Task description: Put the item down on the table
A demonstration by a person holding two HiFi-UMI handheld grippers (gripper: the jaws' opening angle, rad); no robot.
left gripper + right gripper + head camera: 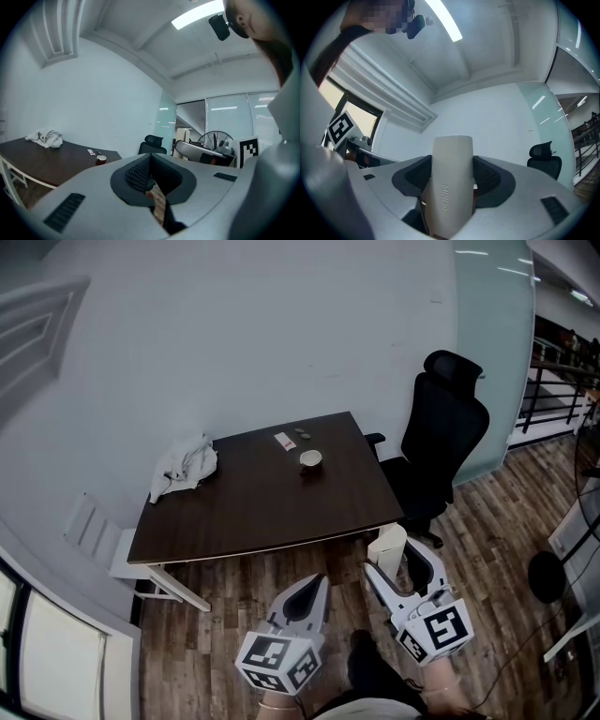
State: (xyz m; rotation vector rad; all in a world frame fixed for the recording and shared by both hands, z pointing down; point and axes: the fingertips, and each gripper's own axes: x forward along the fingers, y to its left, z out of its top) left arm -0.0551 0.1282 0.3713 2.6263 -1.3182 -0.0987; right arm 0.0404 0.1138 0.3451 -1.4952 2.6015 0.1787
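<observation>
Item (449, 183): cream, pinched in my right gripper (397, 568), short of the table (253, 507).
Left gripper (312, 594): jaws pressed together, empty.
Placement: I want bare wood, clear of cup (310, 459) and cloth (185, 466); base flat before I let go.

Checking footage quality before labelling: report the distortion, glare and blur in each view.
Head view: the wide-angle lens bends the table edge, streaks of light reflect on the glass panel, and the picture is otherwise evenly lit and sharp. Left gripper view: strong fisheye with dark corners, and the ceiling light is blown out. Right gripper view: the same fisheye, and the white item between the jaws sits very close, yet its print is legible.
</observation>
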